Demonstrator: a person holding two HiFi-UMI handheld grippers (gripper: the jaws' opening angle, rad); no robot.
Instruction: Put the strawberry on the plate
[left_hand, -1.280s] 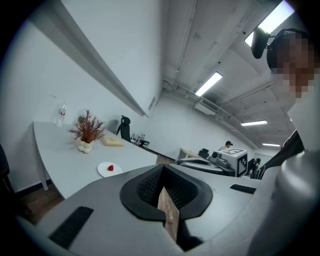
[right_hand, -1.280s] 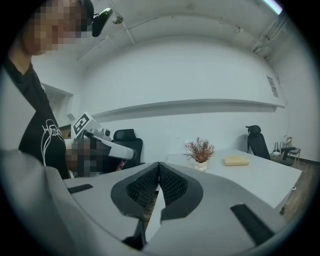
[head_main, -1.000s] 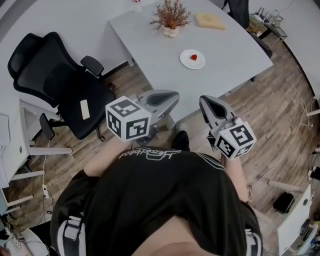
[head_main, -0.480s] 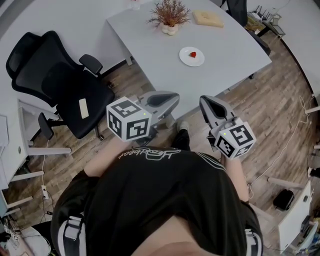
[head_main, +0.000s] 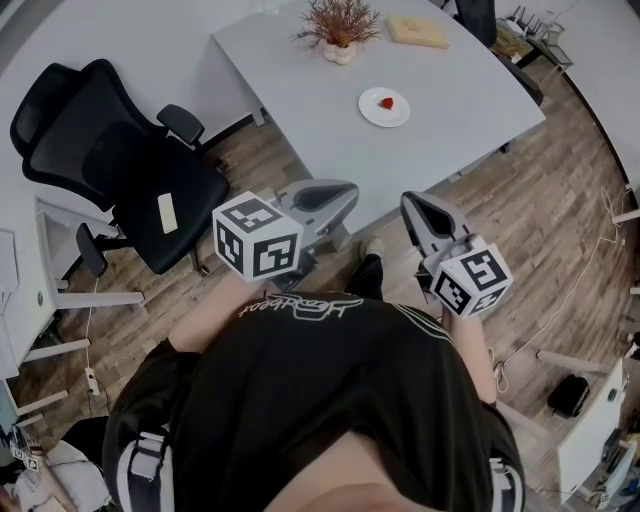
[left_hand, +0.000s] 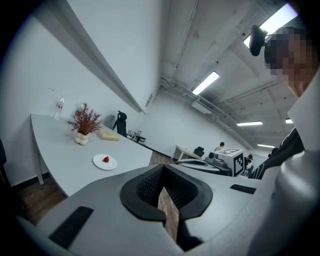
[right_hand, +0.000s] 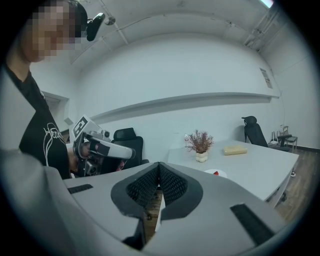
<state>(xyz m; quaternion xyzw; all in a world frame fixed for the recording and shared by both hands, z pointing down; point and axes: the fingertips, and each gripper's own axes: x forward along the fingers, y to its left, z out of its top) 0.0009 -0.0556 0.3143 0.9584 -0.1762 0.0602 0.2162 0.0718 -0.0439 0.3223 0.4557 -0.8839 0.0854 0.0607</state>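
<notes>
A small red strawberry (head_main: 386, 102) lies on a round white plate (head_main: 373, 112) on the white table (head_main: 300, 90), well ahead of both grippers. The left gripper view also shows the plate (left_hand: 99, 162) with the strawberry (left_hand: 106, 159) on it, and the right gripper view catches the plate (right_hand: 211, 173) just past its jaws. I hold my left gripper (head_main: 338, 193) and right gripper (head_main: 410, 204) close to my chest, off the table's near edge and above the floor. Both are shut and empty, with the pads meeting at their tips.
A black office chair (head_main: 110, 170) stands left of the table. At the table's far end are a dried plant in a white pot (head_main: 338, 25) and a flat yellow block (head_main: 418, 32). Wooden floor with cables (head_main: 560, 300) runs to the right.
The table and plate have slid slightly upward in the head view. Both grippers stay in the same place, still shut.
</notes>
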